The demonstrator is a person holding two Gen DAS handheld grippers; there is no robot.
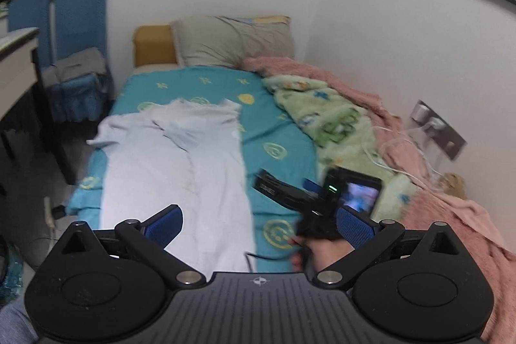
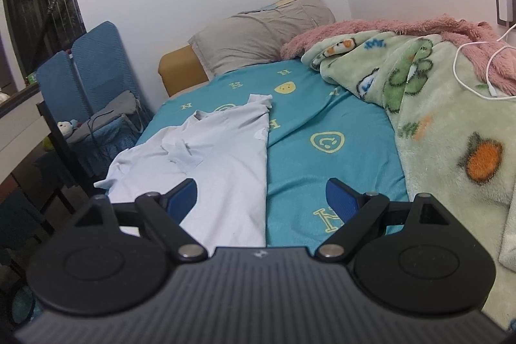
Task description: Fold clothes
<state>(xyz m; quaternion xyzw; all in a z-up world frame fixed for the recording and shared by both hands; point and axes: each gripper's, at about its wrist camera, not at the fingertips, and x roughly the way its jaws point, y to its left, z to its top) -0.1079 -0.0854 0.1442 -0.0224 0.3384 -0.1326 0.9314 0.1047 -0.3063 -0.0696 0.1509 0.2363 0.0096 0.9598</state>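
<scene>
Both wrist cameras look from the near end of the bed (image 1: 280,131) toward the far pillow (image 2: 261,31) (the left camera sits higher), sharing the white garment (image 2: 222,157).

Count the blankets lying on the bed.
2. A green cartoon-print fleece blanket lies bunched along the bed's wall side; a pink fluffy blanket lies behind it against the wall. More may be hidden underneath.

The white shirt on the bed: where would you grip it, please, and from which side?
Probably the white shirt is best pinched at its straight right side edge, coming in from over the bare blue sheet. That edge lies flat and exposed; the left side droops off the bed.
</scene>
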